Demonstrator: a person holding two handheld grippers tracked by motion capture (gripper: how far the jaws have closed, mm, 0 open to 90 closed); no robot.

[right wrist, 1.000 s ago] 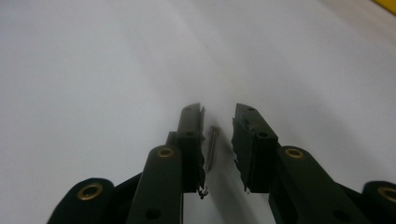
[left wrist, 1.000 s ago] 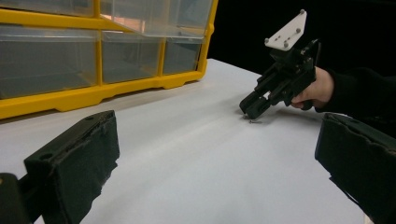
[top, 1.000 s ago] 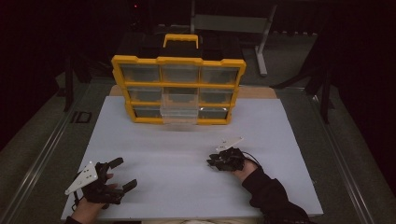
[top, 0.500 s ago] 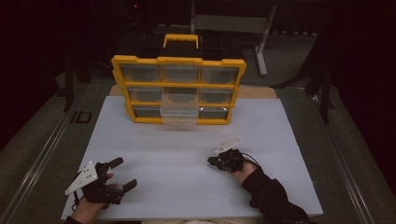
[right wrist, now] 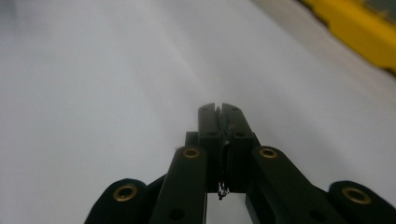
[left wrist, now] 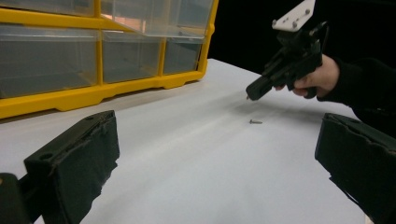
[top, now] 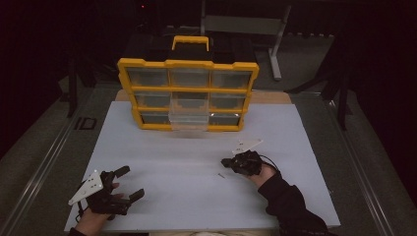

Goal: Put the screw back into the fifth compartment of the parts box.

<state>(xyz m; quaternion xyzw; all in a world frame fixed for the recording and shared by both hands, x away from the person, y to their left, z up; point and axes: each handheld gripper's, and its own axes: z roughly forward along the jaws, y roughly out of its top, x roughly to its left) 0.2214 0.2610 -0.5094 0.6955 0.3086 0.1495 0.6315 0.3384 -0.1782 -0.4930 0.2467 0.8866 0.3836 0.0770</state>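
Observation:
My right gripper [top: 226, 162] hovers low over the white tabletop at the right, jaws shut. In the right gripper view, a tiny metal screw [right wrist: 221, 190] shows in the slit between the pads of this gripper [right wrist: 218, 108]. The left gripper view shows it [left wrist: 250, 93] with a small point poking from its tip. Another small screw [left wrist: 255, 122] lies on the table just below and in front of it [top: 221, 175]. My left gripper [top: 131, 182] rests at the near left, jaws wide open with nothing between them [left wrist: 217, 154].
A yellow drawer organiser [top: 187, 64] with clear drawers stands at the back of the white table [top: 162, 157]. One clear drawer [top: 189, 118] in its bottom row is pulled out. A black stand [top: 275, 44] rises behind the table.
The right gripper's jaws have drawn together at about the same spot. The left gripper has kept still.

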